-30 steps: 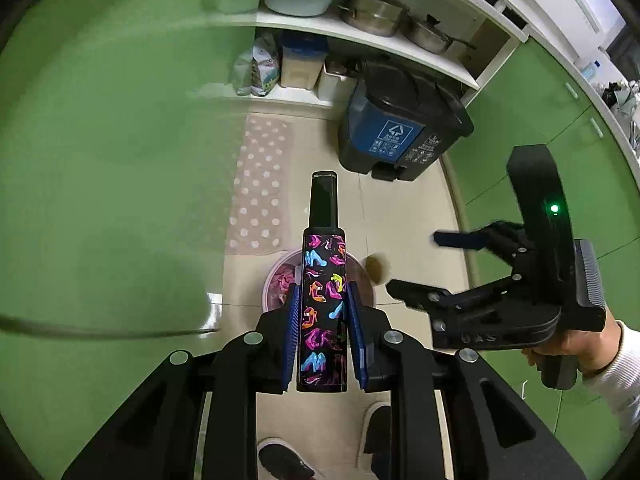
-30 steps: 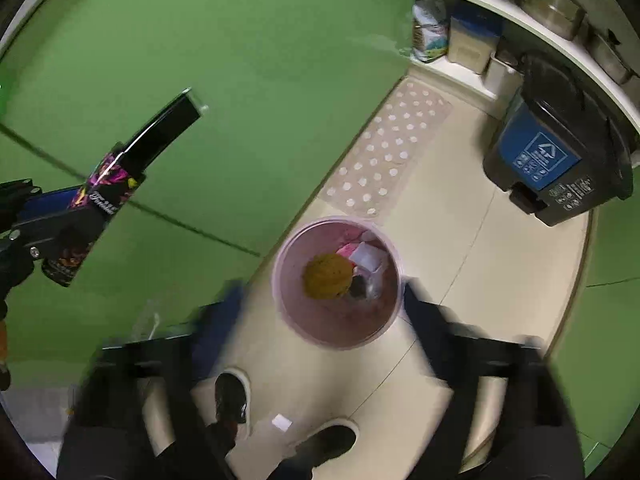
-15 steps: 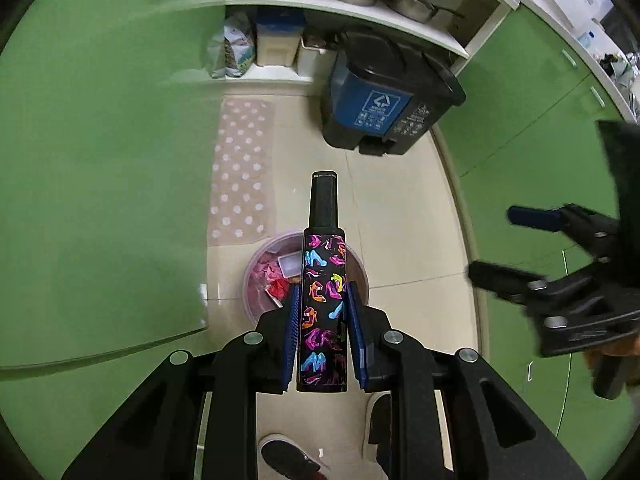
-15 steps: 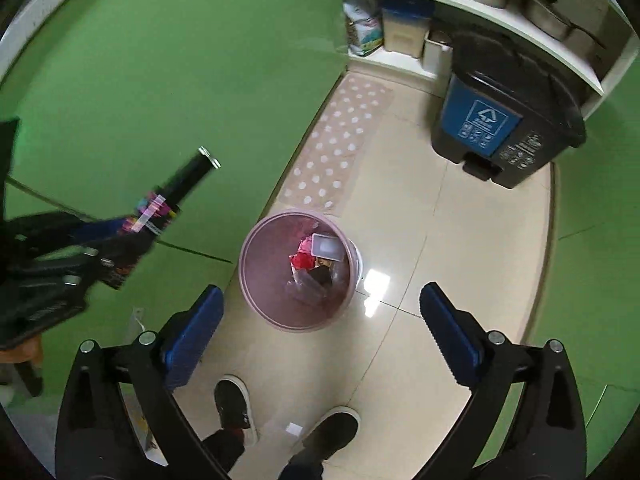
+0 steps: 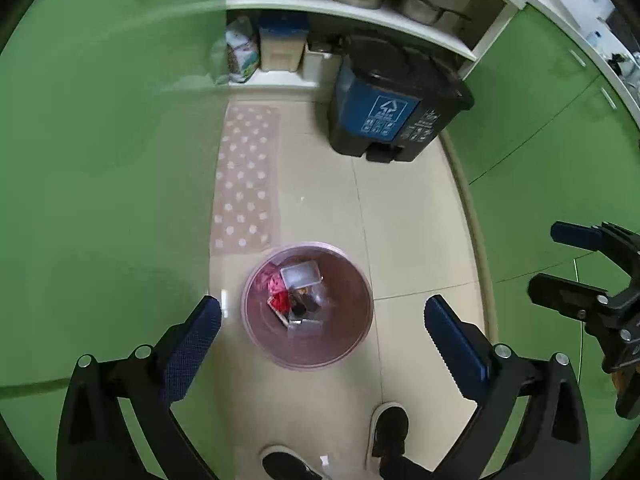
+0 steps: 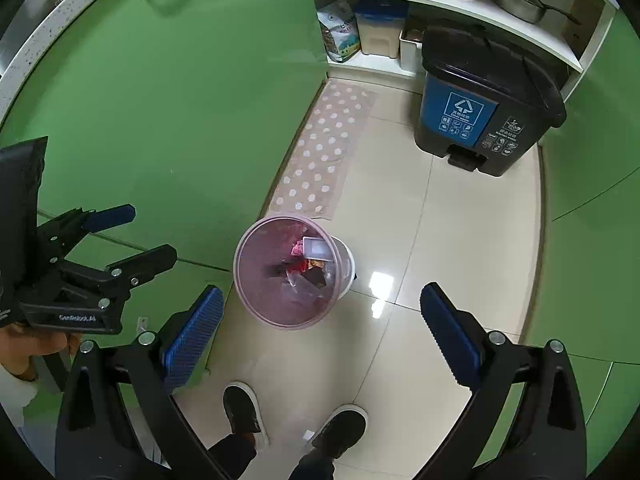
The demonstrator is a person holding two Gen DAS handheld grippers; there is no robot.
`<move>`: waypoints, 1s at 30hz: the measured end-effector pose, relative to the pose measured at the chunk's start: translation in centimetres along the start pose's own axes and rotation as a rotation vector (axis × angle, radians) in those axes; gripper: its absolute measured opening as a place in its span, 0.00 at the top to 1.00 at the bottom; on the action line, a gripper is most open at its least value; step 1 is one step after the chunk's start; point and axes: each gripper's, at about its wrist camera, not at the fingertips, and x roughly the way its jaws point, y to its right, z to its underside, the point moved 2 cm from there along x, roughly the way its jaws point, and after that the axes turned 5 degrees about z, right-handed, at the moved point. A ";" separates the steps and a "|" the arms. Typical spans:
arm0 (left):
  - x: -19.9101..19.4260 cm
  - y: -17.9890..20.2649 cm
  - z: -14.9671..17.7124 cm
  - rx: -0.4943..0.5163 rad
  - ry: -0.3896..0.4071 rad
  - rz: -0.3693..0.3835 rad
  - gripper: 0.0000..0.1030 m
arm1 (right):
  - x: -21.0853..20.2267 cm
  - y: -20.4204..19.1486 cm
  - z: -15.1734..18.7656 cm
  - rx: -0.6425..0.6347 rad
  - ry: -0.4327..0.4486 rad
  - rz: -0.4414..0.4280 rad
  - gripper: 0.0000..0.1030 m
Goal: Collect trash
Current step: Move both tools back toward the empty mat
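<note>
Trash bin: patterned tube gone from left gripper, jaws just sprung open, empty; likely dropped in. Right gripper jaws open, empty too.

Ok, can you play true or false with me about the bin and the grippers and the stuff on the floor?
1. The left gripper is squeezing a bottle. False: its jaws have just been opening and nothing is between them.
2. The pink bin has trash inside. True.
3. The blue and black bin has its lid open. False: the lid is shut.
4. The right gripper is open. True.
5. The spotted mat lies on the floor beside the green cupboard. True.
6. The pink bin lies tipped over. False: it stands upright.
</note>
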 end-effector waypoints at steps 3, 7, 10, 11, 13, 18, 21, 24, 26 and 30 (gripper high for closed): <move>-0.3 0.0 0.2 -0.006 -0.007 -0.003 0.05 | -0.1 -0.1 0.0 -0.002 0.000 0.000 0.06; -1.9 0.3 0.4 -0.013 -0.003 -0.010 0.05 | -1.0 -0.4 0.1 -0.010 0.007 -0.001 0.05; -3.4 0.7 0.5 -0.016 0.013 -0.016 0.05 | -2.4 -0.9 0.3 -0.021 0.015 0.000 0.04; -4.1 0.8 0.5 -0.022 0.019 -0.019 0.05 | -3.0 -1.1 0.3 -0.023 0.018 0.002 0.04; -5.5 1.0 0.7 -0.034 0.030 -0.022 0.05 | -4.4 -1.5 0.3 -0.029 0.024 0.003 0.04; -10.7 2.5 1.9 -0.041 0.060 -0.032 0.05 | -8.8 -2.8 0.8 -0.071 0.034 0.000 0.04; -15.0 3.5 2.6 -0.062 0.093 -0.041 0.05 | -12.4 -3.7 1.1 -0.102 0.044 0.001 0.04; -20.3 4.2 3.4 -0.094 0.128 -0.056 0.05 | -16.6 -4.9 1.3 -0.141 0.058 0.006 0.03; -23.9 4.3 4.1 -0.120 0.161 -0.076 0.05 | -19.7 -6.0 1.4 -0.171 0.074 0.000 0.03; -30.9 3.9 5.9 -0.176 0.228 -0.122 0.05 | -25.4 -9.0 1.3 -0.252 0.118 -0.024 0.03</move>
